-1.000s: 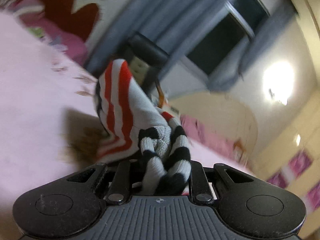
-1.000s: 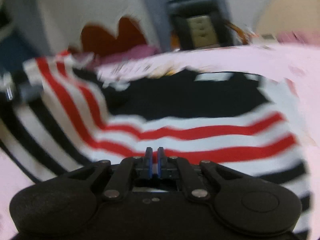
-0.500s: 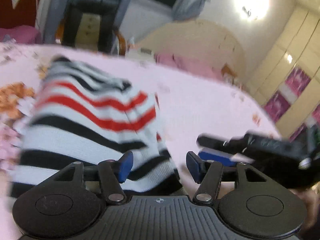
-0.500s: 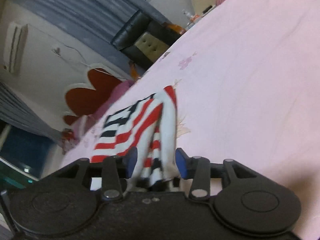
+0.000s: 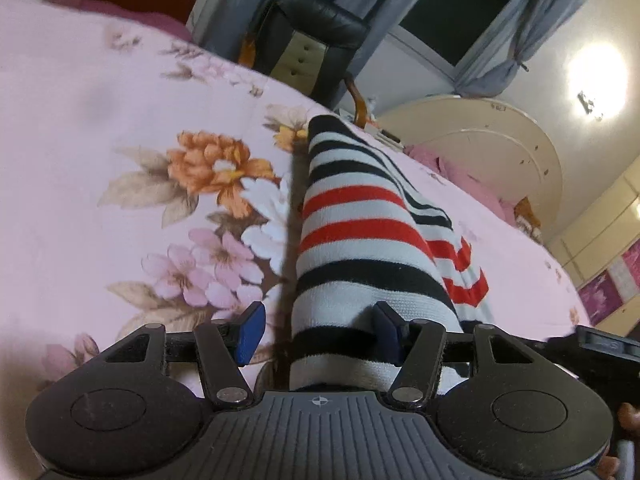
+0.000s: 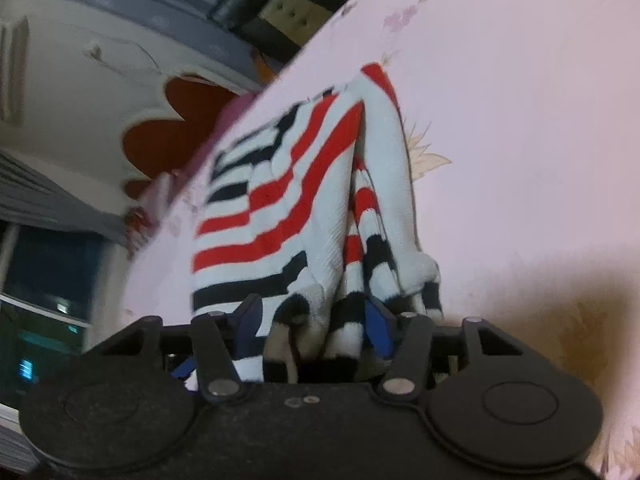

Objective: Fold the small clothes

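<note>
Both grippers have let go of the striped knit since a second ago, when each was clamped on it and lifting it off the bed; half a second ago the jaws had already parted, and now the views have steadied with the garment lying folded on the pink floral bedspread [image 5: 120,128]. Seen from the left wrist, the left gripper [image 5: 316,332] has its jaws spread, and the near end of the striped garment [image 5: 352,232] runs between them toward 12 o'clock without being pinched; the blue pad at 9 o'clock stands clear of the cloth, while the pad at 3 o'clock looks to be touching it. From the right wrist, the right gripper [image 6: 312,328] is likewise spread, with a bunched, layered edge of the garment [image 6: 304,200] slumped between its fingers but not squeezed. I judge the knit to be light, soft and limp: it will sag and buckle from any single hold, so it wants a pinch through all layers at a folded corner or hem, one gripper at each end, not in the loose middle. The stacked edges at 6 o'clock in the right view are uneven and may slip apart if only the top layer is caught. Open bedspread lies at 9 o'clock of the garment in the left view and at 3 o'clock in the right view, giving room to lay or smooth a further fold; the bed's far edge, with a dark chair [image 5: 316,36] beyond it, sits at 12 o'clock.
</note>
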